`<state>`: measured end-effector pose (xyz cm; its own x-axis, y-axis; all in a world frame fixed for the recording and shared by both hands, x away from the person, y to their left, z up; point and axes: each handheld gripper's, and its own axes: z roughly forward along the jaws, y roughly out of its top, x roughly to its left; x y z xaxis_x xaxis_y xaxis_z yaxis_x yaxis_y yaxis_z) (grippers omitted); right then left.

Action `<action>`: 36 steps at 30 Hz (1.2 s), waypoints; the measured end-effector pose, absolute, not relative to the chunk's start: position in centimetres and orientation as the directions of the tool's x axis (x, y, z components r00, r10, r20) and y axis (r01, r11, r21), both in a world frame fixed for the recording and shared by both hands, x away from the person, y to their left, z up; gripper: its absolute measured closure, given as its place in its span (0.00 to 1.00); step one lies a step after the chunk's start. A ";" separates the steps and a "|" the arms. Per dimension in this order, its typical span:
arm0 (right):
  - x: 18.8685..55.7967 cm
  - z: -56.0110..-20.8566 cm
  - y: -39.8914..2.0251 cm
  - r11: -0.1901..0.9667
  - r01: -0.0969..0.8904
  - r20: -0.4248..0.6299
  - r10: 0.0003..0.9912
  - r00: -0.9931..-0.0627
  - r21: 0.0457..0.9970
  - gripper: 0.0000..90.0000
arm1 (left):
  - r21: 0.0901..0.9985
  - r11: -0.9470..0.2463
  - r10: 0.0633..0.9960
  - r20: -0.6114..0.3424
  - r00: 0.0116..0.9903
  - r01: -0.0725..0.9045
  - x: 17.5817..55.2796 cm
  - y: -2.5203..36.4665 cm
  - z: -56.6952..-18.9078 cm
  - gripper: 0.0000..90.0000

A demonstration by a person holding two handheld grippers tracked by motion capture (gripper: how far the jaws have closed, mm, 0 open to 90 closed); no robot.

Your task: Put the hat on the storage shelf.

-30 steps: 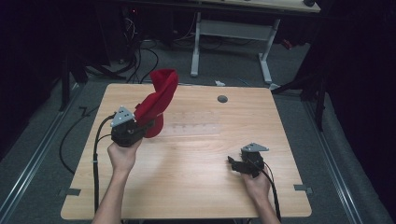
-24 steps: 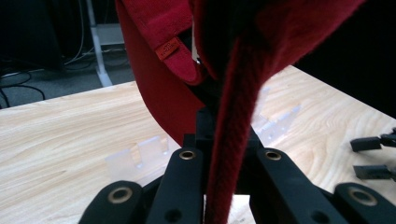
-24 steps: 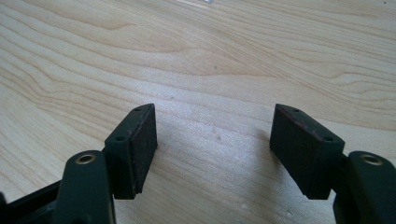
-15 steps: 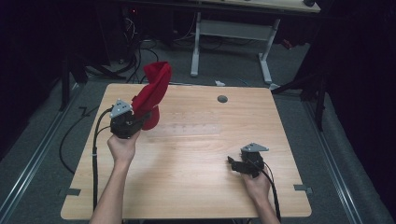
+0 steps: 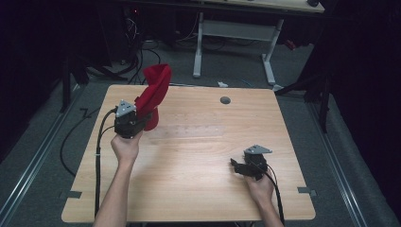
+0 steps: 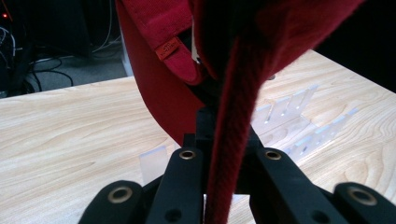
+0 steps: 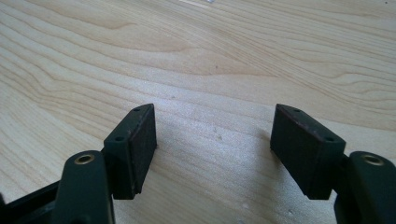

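Gripping a red fabric cap [image 5: 154,92] by its edge, the left gripper [image 5: 137,118] has carried it toward the far-left part of the pale wooden bench [image 5: 198,189], away from the clear plastic rack [image 6: 299,121] it hung over a second ago; the fingers [image 6: 184,184] pinch the cloth tight. That suggests relocation is underway. The right gripper [image 7: 215,144] rests near the front right, fingers wide, holding nothing.

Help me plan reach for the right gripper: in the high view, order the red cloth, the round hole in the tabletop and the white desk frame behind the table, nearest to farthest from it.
1. Round hole, far side of the tabletop.
2. Red cloth, far left, clamped in the left gripper.
3. White desk frame, on the floor beyond the table.

Measured from the right gripper.
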<state>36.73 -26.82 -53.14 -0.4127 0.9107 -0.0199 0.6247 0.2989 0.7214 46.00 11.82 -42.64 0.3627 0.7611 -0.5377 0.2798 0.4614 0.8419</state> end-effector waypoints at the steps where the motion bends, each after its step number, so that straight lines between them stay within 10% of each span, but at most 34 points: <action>1: 36.7 -53.1 -26.8 0.299 0.625 -0.020 0.911 -0.413 0.721 0.35 | 0.844 0.458 0.765 -0.534 0.359 0.278 46.0 11.8 -42.7 0.95; 36: 36.6 -53.1 -26.8 0.298 0.626 -0.018 0.911 -0.412 0.720 0.35 | 0.831 0.487 0.765 -0.555 0.327 0.271 47.1 11.2 -44.5 0.94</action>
<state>36.63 -26.76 -53.13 -0.4124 0.9108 -0.0178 0.6264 0.2978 0.7204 47.10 11.17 -44.49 0.3273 0.7648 -0.5549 0.2710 0.4866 0.8305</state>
